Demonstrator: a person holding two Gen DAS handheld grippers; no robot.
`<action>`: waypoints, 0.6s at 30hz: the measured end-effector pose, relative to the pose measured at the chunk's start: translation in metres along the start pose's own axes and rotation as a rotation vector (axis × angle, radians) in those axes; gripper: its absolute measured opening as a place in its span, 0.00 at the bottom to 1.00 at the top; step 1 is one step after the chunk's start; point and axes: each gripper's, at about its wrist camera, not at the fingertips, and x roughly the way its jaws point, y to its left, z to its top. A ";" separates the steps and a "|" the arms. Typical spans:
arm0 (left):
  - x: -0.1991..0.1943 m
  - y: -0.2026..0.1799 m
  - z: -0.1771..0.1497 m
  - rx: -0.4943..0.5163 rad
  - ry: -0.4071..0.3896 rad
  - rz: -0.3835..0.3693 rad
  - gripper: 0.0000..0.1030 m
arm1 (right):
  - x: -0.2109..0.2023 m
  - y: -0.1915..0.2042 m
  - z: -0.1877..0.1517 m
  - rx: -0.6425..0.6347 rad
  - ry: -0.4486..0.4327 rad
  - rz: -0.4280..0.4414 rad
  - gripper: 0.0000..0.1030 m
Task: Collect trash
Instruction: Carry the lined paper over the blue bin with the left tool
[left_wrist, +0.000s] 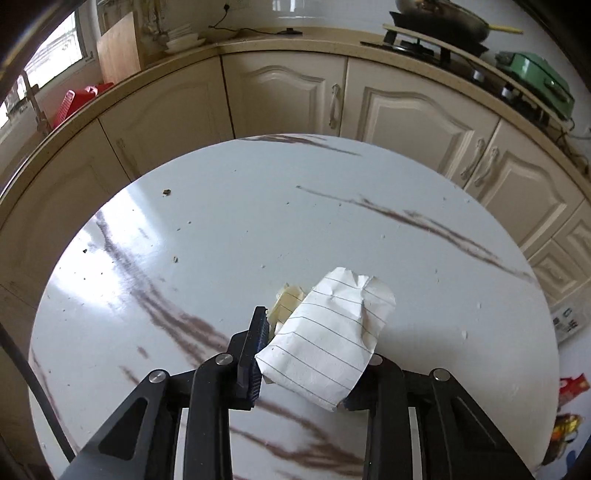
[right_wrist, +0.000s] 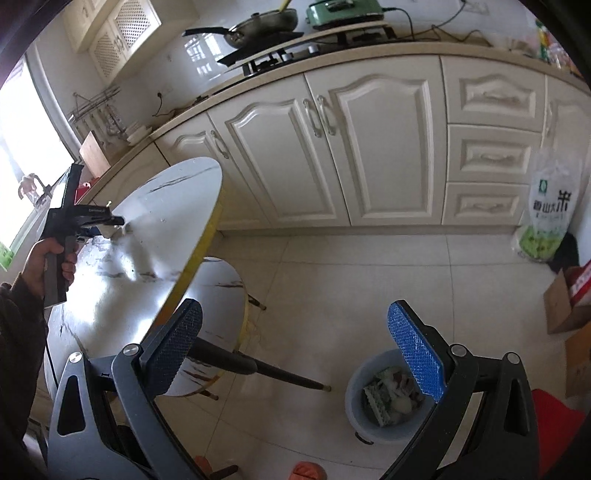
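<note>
Between the left gripper's (left_wrist: 299, 354) jaws: crumpled ruled paper (left_wrist: 328, 336), white with thin dark lines, held just over the marble-look bench (left_wrist: 221, 206); a yellowish scrap (left_wrist: 286, 302) peeks out behind it, mostly hidden. Right gripper (right_wrist: 295, 354) jaws wide, holding nothing, above the floor's trash bin (right_wrist: 388, 395). Bag (right_wrist: 550, 210) lettering unreadable.

Left gripper (left_wrist: 308, 354) clamped on a crumpled sheet of lined paper (left_wrist: 328, 339), held just above the round marble-patterned table (left_wrist: 221, 229). Pale yellowish scrap (left_wrist: 284, 302) tucked just behind the paper. Dark crumbs (left_wrist: 167, 192) scattered well beyond it. Cream cabinets (left_wrist: 280, 96) past the table's far edge.
</note>
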 end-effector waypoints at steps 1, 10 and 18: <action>-0.002 0.001 -0.006 0.006 0.005 -0.006 0.27 | -0.001 -0.002 -0.003 0.005 0.001 -0.001 0.98; -0.097 -0.069 -0.040 0.119 -0.095 -0.074 0.26 | -0.013 -0.051 -0.049 0.075 0.032 -0.027 0.98; -0.165 -0.168 -0.106 0.313 -0.113 -0.300 0.26 | -0.019 -0.122 -0.103 0.178 0.066 -0.078 0.98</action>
